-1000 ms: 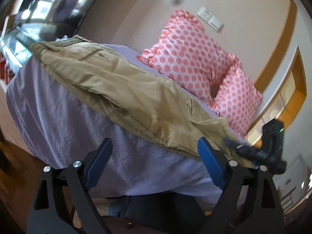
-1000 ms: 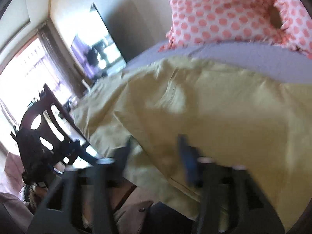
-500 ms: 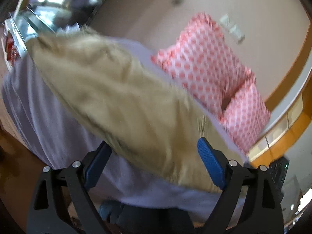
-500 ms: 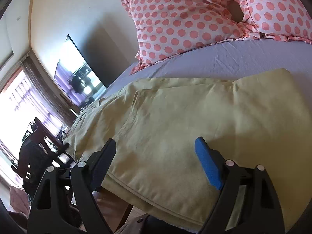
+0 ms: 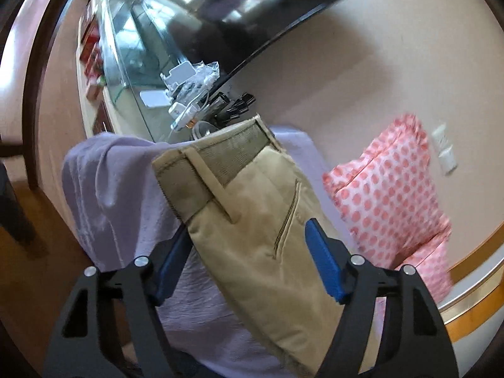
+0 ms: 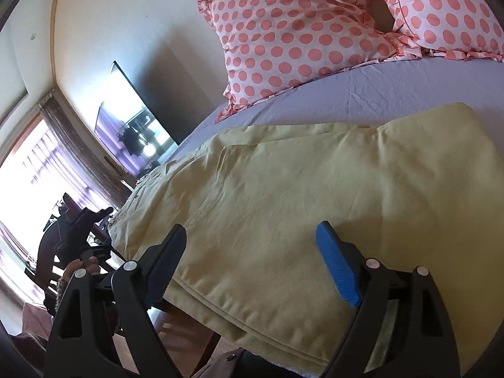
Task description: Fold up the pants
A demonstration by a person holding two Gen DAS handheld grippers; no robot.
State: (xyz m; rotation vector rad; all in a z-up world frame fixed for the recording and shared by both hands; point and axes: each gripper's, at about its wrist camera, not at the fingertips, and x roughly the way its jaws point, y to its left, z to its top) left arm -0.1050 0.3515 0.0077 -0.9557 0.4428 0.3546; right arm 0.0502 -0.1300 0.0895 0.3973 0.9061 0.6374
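Tan pants lie along the near side of a bed with a lavender sheet. The left wrist view faces the waistband end, with belt loops and a pocket slit. My left gripper is open, its blue pads on either side of the pants near the waistband, not pinching. The right wrist view shows the folded leg part of the pants spread flat. My right gripper is open just above the cloth near the bed's edge. The left gripper also shows there, at the far left.
Two pink polka-dot pillows rest at the head of the bed. A dark TV hangs above a glass-topped counter with cables and small items. A wooden chair stands by the bright window. Wooden floor lies beside the bed.
My left gripper has swung from the pants' side to the waistband end and closed in on it. My right gripper has lifted back from the cloth and steadied over the leg part.
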